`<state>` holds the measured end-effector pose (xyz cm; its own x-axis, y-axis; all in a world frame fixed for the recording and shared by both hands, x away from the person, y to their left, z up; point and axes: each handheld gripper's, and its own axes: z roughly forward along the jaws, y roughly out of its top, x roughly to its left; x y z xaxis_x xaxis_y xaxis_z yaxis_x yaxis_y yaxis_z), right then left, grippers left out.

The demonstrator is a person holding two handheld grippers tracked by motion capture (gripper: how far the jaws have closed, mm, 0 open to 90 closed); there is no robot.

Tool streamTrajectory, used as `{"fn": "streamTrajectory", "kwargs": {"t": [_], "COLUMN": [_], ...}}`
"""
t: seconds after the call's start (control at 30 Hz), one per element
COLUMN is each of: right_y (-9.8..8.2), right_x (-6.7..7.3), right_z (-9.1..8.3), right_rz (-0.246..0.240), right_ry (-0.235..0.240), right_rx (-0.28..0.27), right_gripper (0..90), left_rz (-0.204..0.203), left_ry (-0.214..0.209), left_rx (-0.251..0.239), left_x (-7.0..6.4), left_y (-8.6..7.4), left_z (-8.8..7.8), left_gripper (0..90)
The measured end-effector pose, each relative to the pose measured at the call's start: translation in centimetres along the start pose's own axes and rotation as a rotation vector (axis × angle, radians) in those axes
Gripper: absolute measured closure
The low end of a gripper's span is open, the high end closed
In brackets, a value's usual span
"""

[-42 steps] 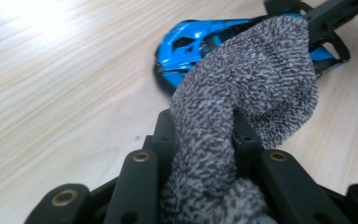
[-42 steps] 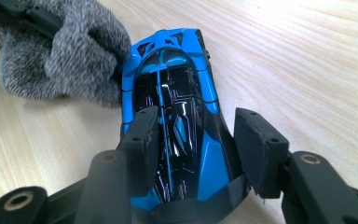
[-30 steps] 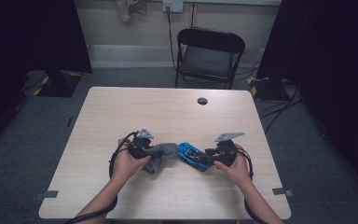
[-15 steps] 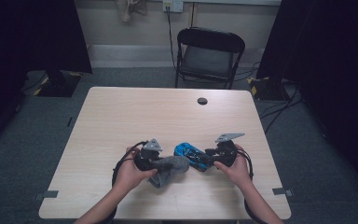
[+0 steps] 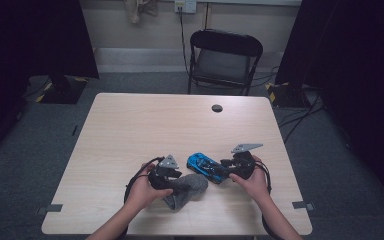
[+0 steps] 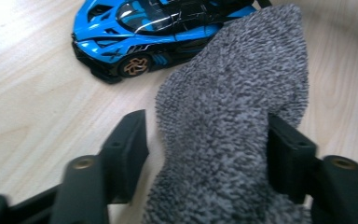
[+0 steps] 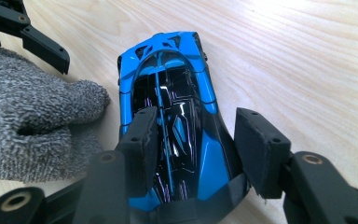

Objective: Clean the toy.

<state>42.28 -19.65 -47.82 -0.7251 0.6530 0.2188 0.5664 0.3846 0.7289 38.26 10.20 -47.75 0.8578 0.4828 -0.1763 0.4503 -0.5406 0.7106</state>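
A blue and black toy car [image 5: 202, 164] rests on the table near its front edge. My right gripper [image 5: 221, 173] comes at it from the right and is shut on it; in the right gripper view its jaws [image 7: 198, 121] hug both flanks of the car [image 7: 168, 70]. A grey fuzzy cloth [image 5: 187, 189] lies bunched just left of the car. My left gripper [image 5: 181, 180] stands open over it. Its jaws have just been opening, and the cloth [image 6: 233, 84] lies loose between them [image 6: 207, 123], a gap showing beside one pad. The car [image 6: 140, 23] sits just beyond the cloth.
The light wooden table [image 5: 155, 125] carries a small black round disc [image 5: 217, 108] near its far edge. A black folding chair [image 5: 225, 55] stands behind the table. Dark curtains flank both sides, and cables run along the floor at right.
My left hand has moved right with the cloth, up to the car. Its jaws have opened and let the cloth go. The right gripper and the car have stayed put.
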Motion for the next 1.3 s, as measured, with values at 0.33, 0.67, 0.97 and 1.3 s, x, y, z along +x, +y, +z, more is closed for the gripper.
{"fn": "streamTrajectory", "kwargs": {"t": [0.33,0.67,0.97,1.3], "right_y": [0.8,2.3,4.6,3.9], "right_x": [0.7,2.0,5.4,7.9], "right_z": [-0.1,-0.7,-1.2,1.7], "right_rz": [-0.047,-0.080,-0.229,-0.293], "right_ry": [-0.053,0.013,0.120,0.213], "right_rx": [0.043,0.024,0.018,0.083], "right_gripper": [27.7,28.2,27.9,28.6], "left_rz": [0.009,-0.018,-0.066,-0.098], "left_ry": [-0.011,0.015,0.087,0.127], "left_rx": [-0.026,-0.095,-0.098,-0.080], "left_x": [-0.1,0.8,3.4,5.1], "left_y": [0.4,0.9,-1.4,-3.3], "left_z": [-1.1,-3.6,-5.1,-5.1], "left_gripper": [27.3,25.3,19.3,18.7]}}
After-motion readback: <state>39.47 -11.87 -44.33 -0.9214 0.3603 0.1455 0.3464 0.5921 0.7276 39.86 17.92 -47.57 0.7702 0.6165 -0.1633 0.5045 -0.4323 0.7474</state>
